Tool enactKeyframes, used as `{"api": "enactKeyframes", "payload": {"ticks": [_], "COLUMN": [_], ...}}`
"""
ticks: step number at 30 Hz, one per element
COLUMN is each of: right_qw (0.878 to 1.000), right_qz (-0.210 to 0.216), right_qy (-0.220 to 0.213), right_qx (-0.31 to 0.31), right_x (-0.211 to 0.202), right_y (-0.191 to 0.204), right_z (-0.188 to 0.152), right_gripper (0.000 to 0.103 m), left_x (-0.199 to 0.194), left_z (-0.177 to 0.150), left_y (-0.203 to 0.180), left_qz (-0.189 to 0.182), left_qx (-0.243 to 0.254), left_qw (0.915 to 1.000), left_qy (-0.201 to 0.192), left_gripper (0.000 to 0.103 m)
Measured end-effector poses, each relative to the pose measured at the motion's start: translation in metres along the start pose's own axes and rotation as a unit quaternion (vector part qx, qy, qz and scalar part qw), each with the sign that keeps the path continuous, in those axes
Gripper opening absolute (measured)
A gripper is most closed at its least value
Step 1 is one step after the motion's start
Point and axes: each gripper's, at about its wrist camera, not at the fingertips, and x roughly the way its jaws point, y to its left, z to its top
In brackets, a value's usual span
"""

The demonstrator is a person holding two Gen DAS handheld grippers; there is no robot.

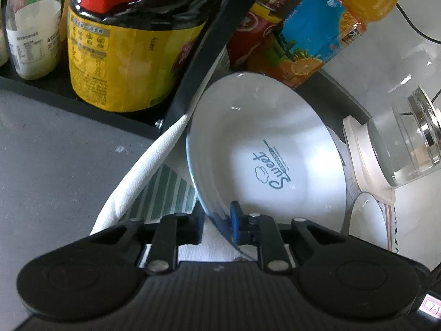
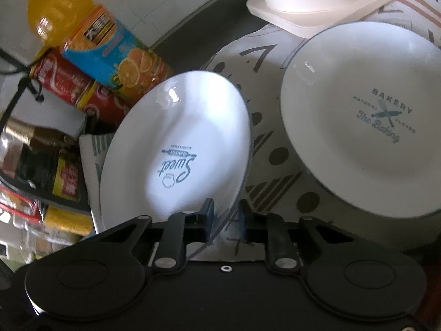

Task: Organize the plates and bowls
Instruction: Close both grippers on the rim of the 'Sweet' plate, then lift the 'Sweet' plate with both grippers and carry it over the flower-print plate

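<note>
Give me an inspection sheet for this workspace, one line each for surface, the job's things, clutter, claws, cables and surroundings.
Surface: grey counter under a white patterned cloth.
Job's things: white Sweet-print dish tilted up; white Bakery-print plate lying on the cloth beside it.
Clutter: orange juice bottle, red can, yellow-labelled dark sauce jug, white milk bottle, glass kettle on its white base.
Claws: left claw and right claw each shut on the Sweet-print dish's rim, at separate spots.
Cables: black cable trailing across the pale wall.
Surroundings: black shelf frame holding the bottles; no person in view.
</note>
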Motion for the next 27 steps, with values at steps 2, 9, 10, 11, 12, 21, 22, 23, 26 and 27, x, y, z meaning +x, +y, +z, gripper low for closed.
{"api": "enactKeyframes", "payload": {"ticks": [2,9,10,11,12,21,22,23,26,27], "right_qw": [1.000,1.000,1.000,1.000,1.000,0.999,0.999,0.999,0.999,0.999], "right_qz": [0.013,-0.001,0.000,0.001,0.003,0.001,0.002,0.001,-0.001,-0.002], "right_qy": [0.000,-0.008,-0.010,-0.011,-0.013,-0.026,-0.028,-0.030,-0.034,-0.035], "right_qx": [0.016,-0.020,-0.022,-0.021,-0.017,-0.026,-0.027,-0.028,-0.037,-0.038], "right_x": [0.001,-0.008,-0.010,-0.013,-0.016,-0.032,-0.034,-0.035,-0.040,-0.042], "right_y": [-0.006,0.006,0.007,0.007,0.006,0.007,0.006,0.006,0.006,0.006], "right_z": [0.002,-0.001,-0.001,-0.001,-0.001,-0.010,-0.011,-0.013,-0.016,-0.017], "right_gripper": [0.013,0.012,0.012,0.012,0.012,0.013,0.013,0.013,0.013,0.013], "left_x": [0.000,-0.010,-0.012,-0.014,-0.015,-0.032,-0.034,-0.036,-0.041,-0.045], "left_z": [0.000,0.000,0.000,-0.001,-0.002,-0.011,-0.012,-0.013,-0.015,-0.016], "left_y": [0.001,0.001,0.000,0.000,0.000,-0.004,-0.005,-0.005,-0.007,-0.008], "left_qz": [-0.001,-0.006,-0.007,-0.009,-0.010,-0.016,-0.017,-0.019,-0.020,-0.020], "left_qx": [-0.009,-0.003,-0.001,0.000,0.001,0.020,0.022,0.024,0.030,0.032], "left_qw": [1.0000,0.9999,0.9999,0.9999,0.9999,0.9996,0.9995,0.9995,0.9993,0.9992], "left_qy": [-0.002,-0.009,-0.009,-0.008,-0.007,-0.012,-0.012,-0.012,-0.014,-0.017], "left_gripper": [0.015,0.013,0.013,0.013,0.013,0.013,0.013,0.013,0.013,0.013]}}
